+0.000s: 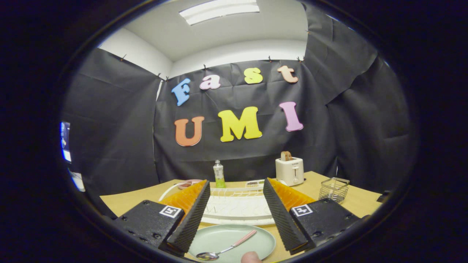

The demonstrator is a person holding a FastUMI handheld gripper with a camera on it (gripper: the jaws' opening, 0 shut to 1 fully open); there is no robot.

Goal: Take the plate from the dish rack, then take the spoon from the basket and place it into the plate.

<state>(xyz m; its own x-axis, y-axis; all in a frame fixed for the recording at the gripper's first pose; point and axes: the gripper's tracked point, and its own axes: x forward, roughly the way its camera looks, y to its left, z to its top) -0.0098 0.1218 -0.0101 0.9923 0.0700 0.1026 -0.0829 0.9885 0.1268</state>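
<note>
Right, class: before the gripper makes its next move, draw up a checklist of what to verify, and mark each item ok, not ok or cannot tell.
1. Plate out of the dish rack, flat on the table in front of it: ok.
2. Spoon lying in the plate, bowl near the rim, handle towards the middle: ok.
3. Gripper fingers apart, holding nothing: ok.
4. Wire basket beyond the right finger, nothing seen inside: ok.
5. Fingertip at the plate's near rim, close to the spoon; whether it is in the way: cannot tell.
6. Toaster and bottle upright behind the rack: ok.
</note>
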